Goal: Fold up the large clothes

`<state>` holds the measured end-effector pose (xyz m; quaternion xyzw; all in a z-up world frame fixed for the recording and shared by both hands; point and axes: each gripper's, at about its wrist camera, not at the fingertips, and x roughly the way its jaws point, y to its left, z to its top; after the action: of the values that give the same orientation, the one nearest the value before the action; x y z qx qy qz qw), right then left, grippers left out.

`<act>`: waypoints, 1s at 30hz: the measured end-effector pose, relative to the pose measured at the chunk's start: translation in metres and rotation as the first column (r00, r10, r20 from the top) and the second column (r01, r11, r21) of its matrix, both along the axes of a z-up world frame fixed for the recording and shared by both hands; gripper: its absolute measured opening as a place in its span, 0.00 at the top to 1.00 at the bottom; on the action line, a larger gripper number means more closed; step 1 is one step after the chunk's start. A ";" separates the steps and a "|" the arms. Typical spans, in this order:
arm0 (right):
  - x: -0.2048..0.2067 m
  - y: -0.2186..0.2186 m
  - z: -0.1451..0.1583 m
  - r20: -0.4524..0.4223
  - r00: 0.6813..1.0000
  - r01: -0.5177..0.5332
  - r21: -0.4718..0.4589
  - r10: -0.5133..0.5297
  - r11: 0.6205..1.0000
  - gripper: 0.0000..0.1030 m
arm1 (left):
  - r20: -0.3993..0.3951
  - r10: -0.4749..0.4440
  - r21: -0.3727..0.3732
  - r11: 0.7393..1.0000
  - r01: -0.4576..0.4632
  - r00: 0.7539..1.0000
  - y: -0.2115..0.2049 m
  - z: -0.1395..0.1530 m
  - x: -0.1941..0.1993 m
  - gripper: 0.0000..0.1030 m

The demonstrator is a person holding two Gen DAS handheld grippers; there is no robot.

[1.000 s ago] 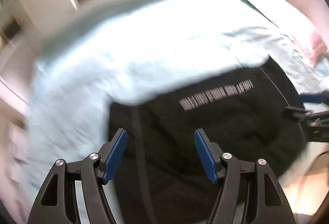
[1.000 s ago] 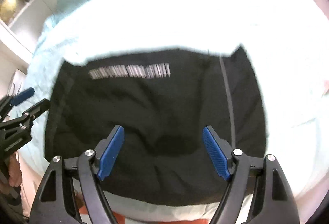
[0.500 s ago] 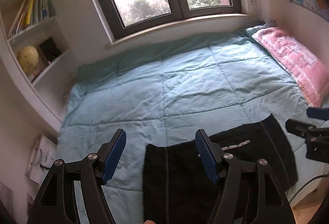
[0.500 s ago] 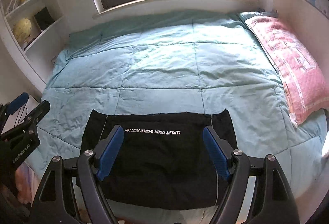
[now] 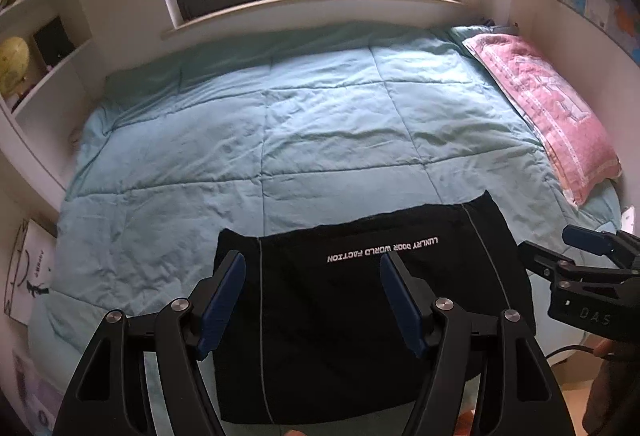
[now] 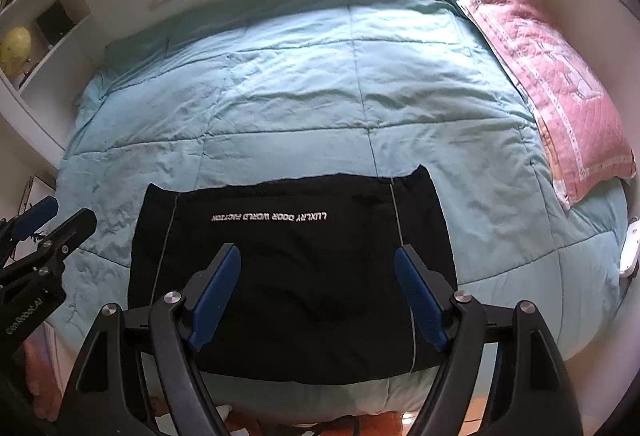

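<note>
The blue-padded fingers (image 5: 222, 300) of the left gripper (image 5: 312, 302) stood released, nothing between them. Those of the right gripper (image 6: 318, 298) were likewise spread and empty. Both were held above the folded black garment with white lettering (image 6: 296, 260), which lay flat at the near edge of the bed's light blue quilted cover (image 6: 300, 84). A pink quilted pillow (image 6: 556, 84) lay at the right.

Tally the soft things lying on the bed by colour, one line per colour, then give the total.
Black: 1, the folded garment near the front edge.
Pink: 1, the pillow along the right side.
Light blue: 1, the quilt covering the bed.
Total: 3
</note>
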<state>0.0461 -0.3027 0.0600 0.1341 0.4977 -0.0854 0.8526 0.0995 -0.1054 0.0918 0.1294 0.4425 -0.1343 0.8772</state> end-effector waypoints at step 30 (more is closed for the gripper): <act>0.002 0.003 -0.033 -0.109 0.994 0.001 -0.026 -0.003 1.000 0.21 | -0.091 0.007 0.030 1.000 -0.004 0.996 0.000 -0.033 0.012 0.31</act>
<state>0.0481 -0.2999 0.0267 0.1187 0.5425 -0.0999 0.8256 0.1111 -0.1058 0.0591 0.1351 0.4845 -0.1312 0.8543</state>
